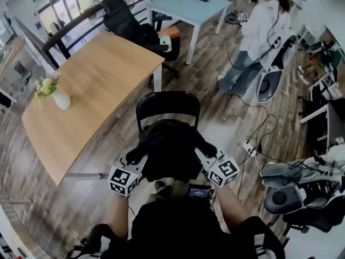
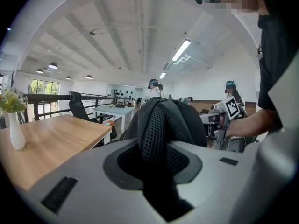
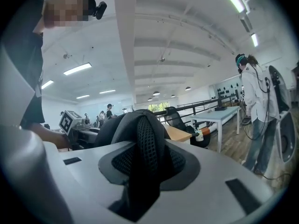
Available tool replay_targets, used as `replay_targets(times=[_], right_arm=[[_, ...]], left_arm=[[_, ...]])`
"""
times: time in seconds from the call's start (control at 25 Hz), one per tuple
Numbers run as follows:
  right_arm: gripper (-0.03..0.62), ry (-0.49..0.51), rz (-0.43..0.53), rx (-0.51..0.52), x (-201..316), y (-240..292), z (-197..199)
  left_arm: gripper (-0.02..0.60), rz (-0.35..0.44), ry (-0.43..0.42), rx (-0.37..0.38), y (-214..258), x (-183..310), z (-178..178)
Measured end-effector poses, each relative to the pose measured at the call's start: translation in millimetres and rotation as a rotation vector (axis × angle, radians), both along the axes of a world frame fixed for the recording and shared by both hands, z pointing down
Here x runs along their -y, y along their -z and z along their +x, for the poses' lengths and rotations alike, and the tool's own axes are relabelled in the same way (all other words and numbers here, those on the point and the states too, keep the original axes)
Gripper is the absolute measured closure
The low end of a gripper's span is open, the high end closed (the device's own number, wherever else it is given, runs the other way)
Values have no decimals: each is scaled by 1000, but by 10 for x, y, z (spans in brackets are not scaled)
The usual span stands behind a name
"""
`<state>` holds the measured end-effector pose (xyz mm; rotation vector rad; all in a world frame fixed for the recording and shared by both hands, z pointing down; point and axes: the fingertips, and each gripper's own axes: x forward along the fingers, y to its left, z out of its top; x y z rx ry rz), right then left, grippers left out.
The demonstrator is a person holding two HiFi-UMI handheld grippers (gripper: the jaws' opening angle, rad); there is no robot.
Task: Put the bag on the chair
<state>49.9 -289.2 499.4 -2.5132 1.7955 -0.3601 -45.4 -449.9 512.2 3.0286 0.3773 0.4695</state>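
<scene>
Two grippers hold the black fabric bag (image 1: 170,152) in front of the black round-backed chair (image 1: 167,97).
In the lower centre of the head view, the left gripper (image 1: 137,156) and the right gripper (image 1: 204,154) stand at the bag's two sides. Each is clamped on a black mesh strap (image 2: 156,134) (image 3: 147,143) of the bag.

Black bag (image 1: 170,150), bulky, mesh-padded straps spread to both sides, upright over seat of black chair (image 1: 168,104); curved backrest just behind.
</scene>
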Motion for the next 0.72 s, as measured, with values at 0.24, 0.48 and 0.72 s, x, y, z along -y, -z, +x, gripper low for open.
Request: replay_targets(times=[0.24, 0.48, 0.72], right_arm=[[464, -14, -21, 39, -87, -334, 96], [465, 5, -39, 79, -140, -732, 253], [467, 30, -64, 128, -103, -1153, 418]], left_arm=[[472, -12, -31, 51, -325, -58, 166], [472, -45, -58, 119, -736, -128, 331], [472, -63, -39, 184, -1166, -111, 492]])
